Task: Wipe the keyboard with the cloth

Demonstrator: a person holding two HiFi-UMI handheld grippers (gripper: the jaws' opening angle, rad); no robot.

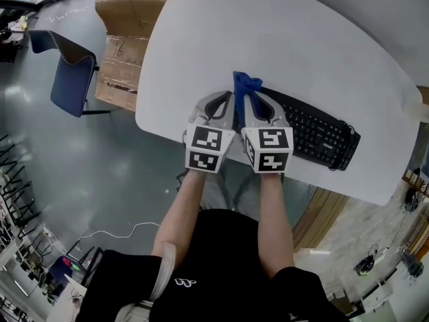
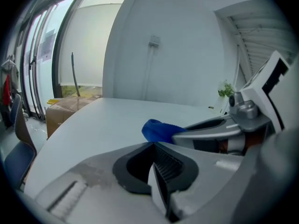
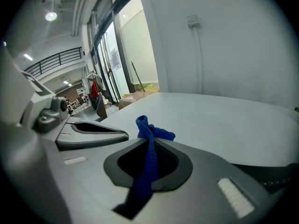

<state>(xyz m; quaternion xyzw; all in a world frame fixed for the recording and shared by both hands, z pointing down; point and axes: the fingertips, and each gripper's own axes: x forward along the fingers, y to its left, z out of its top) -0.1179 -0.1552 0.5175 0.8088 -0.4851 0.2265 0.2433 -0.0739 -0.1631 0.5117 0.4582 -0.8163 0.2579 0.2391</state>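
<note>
Lying aslant along the table's (image 1: 301, 39) near edge: one black keyboard (image 1: 315, 129), white label too small to read. Clamped tight in the right gripper (image 1: 249, 100): one blue cloth (image 1: 246, 84), bunched at the keyboard's left end. Just beside, left gripper (image 1: 226, 99) closed on nothing. Past the table's left edge, two stacked cardboard boxes (image 1: 127, 19), print illegible.

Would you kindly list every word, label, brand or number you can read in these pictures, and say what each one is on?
Nothing here can be read as text.
Keyboard: key legends and a small pale mark near its right end, too small to read.
Cardboard boxes: faint print, blurred.
Shirt: a small white logo, not legible.
Cubes on the left gripper and right gripper: square patterns only, no letters.
</note>
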